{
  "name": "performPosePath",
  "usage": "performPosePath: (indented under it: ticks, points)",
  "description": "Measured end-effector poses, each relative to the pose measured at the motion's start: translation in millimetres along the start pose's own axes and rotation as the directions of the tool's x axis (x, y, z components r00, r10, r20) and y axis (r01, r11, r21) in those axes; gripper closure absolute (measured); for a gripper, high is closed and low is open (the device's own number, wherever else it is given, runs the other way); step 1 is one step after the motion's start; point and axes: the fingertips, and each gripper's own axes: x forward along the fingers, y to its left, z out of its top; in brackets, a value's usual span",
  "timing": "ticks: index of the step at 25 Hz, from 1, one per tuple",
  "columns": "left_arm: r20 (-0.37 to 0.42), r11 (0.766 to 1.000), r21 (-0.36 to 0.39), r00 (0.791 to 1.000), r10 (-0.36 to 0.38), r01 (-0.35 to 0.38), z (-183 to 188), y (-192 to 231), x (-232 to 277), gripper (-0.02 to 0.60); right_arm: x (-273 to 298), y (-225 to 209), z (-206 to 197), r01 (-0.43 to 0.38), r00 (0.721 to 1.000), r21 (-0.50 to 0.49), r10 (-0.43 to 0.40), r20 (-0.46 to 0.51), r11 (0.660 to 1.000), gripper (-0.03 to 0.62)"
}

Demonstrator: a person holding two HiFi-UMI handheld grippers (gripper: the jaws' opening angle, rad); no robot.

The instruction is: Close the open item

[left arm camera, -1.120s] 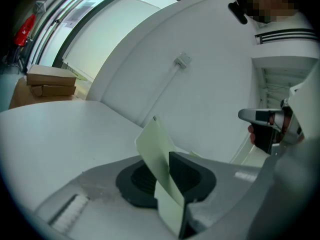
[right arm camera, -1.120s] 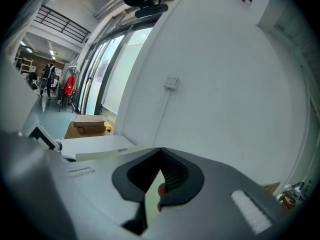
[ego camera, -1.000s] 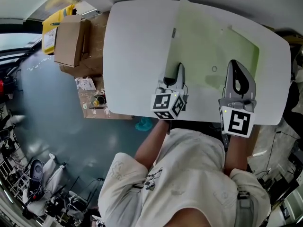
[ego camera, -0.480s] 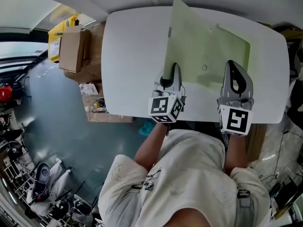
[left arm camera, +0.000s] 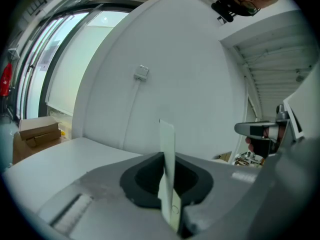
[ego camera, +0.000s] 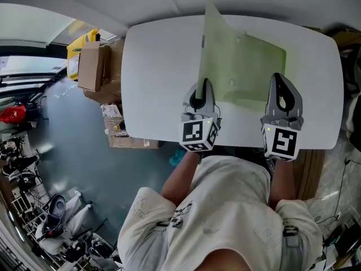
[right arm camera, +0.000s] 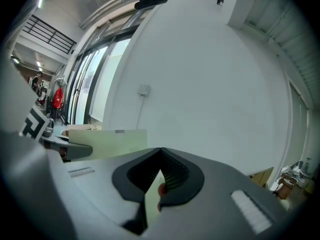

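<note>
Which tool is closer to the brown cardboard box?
Left. The left tool, shut on the raised flap of the green folder, is on the side of the table nearer the cardboard box. The right tool grips the folder's other side, farther from the box.

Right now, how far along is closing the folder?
Done: both grips are set on the green folder. The left gripper has its jaws shut on the left cover, raised off the table; the right gripper clamps the near edge of the flat half. In hand: the cover stands partway through the fold. Left: lay it down onto the flat half, then release.
</note>
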Motion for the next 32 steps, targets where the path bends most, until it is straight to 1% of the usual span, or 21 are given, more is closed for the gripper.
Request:
performPosePath:
  ticks: [7, 12, 16, 21, 25, 27, 32]
  points:
    - [0.002, 0.994, 0.108, 1.0, -0.015, 0.015, 7.7, -40.9, 6.4, 0.571, -12.3, -35.7, -12.2, 0.03, 1.0, 0.046, -0.03, 0.0, 0.998, 0.592]
    - [-0.008, 0.984, 0.173, 1.0, -0.029, 0.03, 6.4, -73.2, 11.5, 0.571, -25.0, -63.8, -14.5, 0.058, 0.998, 0.041, -0.059, 0.009, 0.997, 0.592]
    - [-0.018, 0.973, 0.227, 0.999, -0.031, 0.034, 5.2, -93.2, 15.8, 0.571, -37.2, -92.0, -20.0, 0.101, 0.995, 0.048, -0.101, -0.006, 0.994, 0.592]
    - [-0.02, 0.96, 0.277, 0.999, -0.033, 0.037, 1.7, -111.4, 22.3, 0.571, -51.3, -124.9, -44.8, 0.158, 0.986, 0.05, -0.156, -0.051, 0.986, 0.592]
    - [-0.032, 0.954, 0.297, 0.999, -0.028, 0.036, -1.6, -127.7, 28.2, 0.571, -63.6, -148.3, -64.0, 0.193, 0.979, 0.059, -0.188, -0.081, 0.979, 0.592]
    - [-0.027, 0.946, 0.321, 0.999, -0.029, 0.036, -1.8, -136.2, 30.2, 0.571, -68.3, -157.8, -75.4, 0.206, 0.975, 0.06, -0.2, -0.099, 0.977, 0.592]
    - [-0.026, 0.927, 0.371, 0.999, -0.041, 0.048, -6.1, -161.9, 31.0, 0.569, -81.3, -179.2, -120.0, 0.24, 0.957, 0.078, -0.223, -0.187, 0.968, 0.592]
